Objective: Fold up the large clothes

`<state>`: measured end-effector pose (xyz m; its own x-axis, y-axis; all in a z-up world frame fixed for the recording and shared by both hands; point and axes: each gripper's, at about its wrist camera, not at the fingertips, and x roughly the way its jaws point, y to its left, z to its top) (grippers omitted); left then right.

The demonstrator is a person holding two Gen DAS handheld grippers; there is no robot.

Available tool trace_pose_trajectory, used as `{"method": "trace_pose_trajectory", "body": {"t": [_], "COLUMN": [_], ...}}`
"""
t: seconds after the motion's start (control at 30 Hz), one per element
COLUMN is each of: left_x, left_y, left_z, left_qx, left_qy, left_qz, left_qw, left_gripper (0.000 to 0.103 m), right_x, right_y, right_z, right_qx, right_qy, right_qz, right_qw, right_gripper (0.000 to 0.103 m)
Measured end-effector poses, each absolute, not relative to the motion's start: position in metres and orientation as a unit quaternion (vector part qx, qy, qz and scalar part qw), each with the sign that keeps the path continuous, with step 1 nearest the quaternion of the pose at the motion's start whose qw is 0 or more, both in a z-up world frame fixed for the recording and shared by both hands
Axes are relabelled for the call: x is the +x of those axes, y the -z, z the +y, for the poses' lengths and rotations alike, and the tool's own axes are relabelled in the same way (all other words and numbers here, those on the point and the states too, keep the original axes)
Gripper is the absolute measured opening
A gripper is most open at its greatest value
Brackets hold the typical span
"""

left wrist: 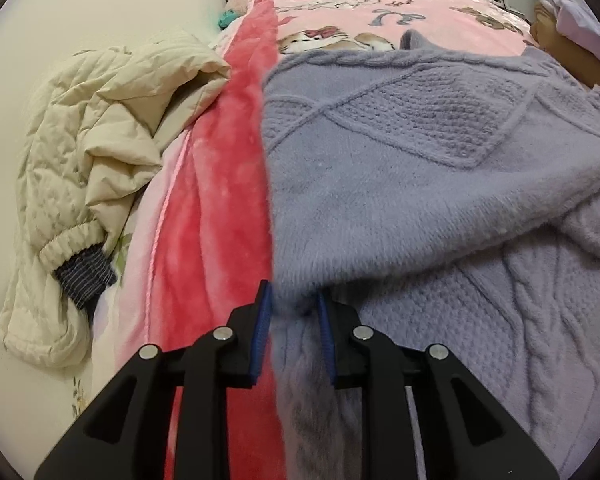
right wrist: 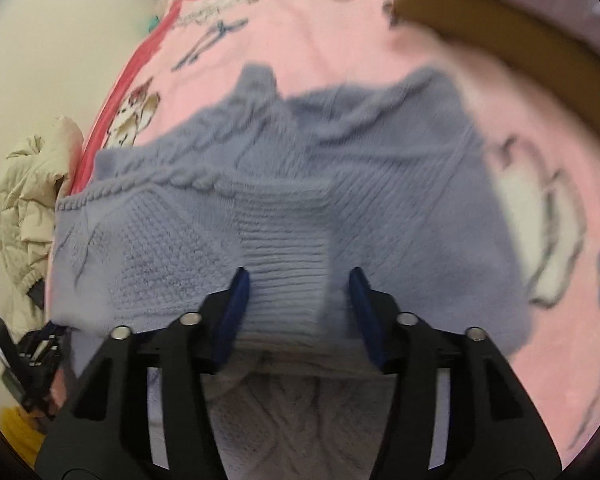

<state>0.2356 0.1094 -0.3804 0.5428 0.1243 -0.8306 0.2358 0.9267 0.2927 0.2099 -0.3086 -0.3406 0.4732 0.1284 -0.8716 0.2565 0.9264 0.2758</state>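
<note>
A lavender cable-knit sweater (left wrist: pixel 400 168) lies on a pink bed blanket, its lower part folded up over the rest. My left gripper (left wrist: pixel 294 300) is shut on the sweater's left folded edge, fabric bunched between the blue pads. In the right wrist view the sweater (right wrist: pixel 284 208) is blurred. My right gripper (right wrist: pixel 298 280) stands with its jaws wide apart around the ribbed hem (right wrist: pixel 284 280); the fabric lies between the pads without being pinched.
A cream quilted jacket (left wrist: pixel 84 168) is heaped at the bed's left side against the wall. The pink and red cartoon blanket (left wrist: pixel 220 200) covers the bed. A brown box edge (right wrist: pixel 500 28) sits at the far right. The left gripper shows at the lower left (right wrist: pixel 32 356).
</note>
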Motion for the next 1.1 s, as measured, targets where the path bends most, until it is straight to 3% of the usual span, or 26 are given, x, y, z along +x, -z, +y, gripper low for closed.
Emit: {"method": "trace_pose_trajectory", "body": {"t": [0.2,0.23,0.27,0.33,0.47,0.53,0.6,0.67,0.8,1.1], "left_x": [0.202,0.202,0.205,0.221,0.257,0.269,0.276,0.276,0.271,0.276], "left_y": [0.358,0.352,0.347,0.338,0.344,0.355,0.371,0.386,0.391,0.396], "left_z": [0.097,0.093,0.089,0.077,0.063,0.060,0.062,0.068,0.065,0.059], "left_qx": [0.182,0.173,0.165,0.139,0.094,0.089,0.082,0.074,0.097,0.099], "left_qy": [0.047,0.053,0.058,0.072,0.084,0.074,0.068,0.068,0.077,0.062], "left_qz": [0.472,0.466,0.461,0.447,0.453,0.468,0.496,0.514,0.505,0.515], "left_qw": [0.862,0.866,0.870,0.881,0.882,0.876,0.862,0.852,0.854,0.849], "left_gripper": [0.023,0.027,0.040,0.052,0.052,0.052,0.052,0.052,0.052,0.054], "right_x": [0.210,0.215,0.221,0.231,0.253,0.255,0.255,0.255,0.249,0.254], "right_y": [0.301,0.300,0.300,0.302,0.324,0.338,0.351,0.367,0.386,0.394], "right_z": [-0.303,-0.297,-0.292,-0.283,-0.264,-0.259,-0.258,-0.262,-0.287,-0.277], "right_qx": [0.115,0.110,0.106,0.103,0.093,0.084,0.064,0.066,0.159,0.121], "right_qy": [0.022,0.011,0.002,-0.010,-0.016,-0.004,0.020,0.040,0.040,0.039], "right_qz": [0.459,0.460,0.458,0.457,0.487,0.503,0.521,0.541,0.533,0.533], "right_qw": [0.881,0.881,0.882,0.884,0.868,0.860,0.851,0.838,0.830,0.836], "right_gripper": [0.057,0.057,0.057,0.057,0.056,0.061,0.075,0.084,0.087,0.095]}}
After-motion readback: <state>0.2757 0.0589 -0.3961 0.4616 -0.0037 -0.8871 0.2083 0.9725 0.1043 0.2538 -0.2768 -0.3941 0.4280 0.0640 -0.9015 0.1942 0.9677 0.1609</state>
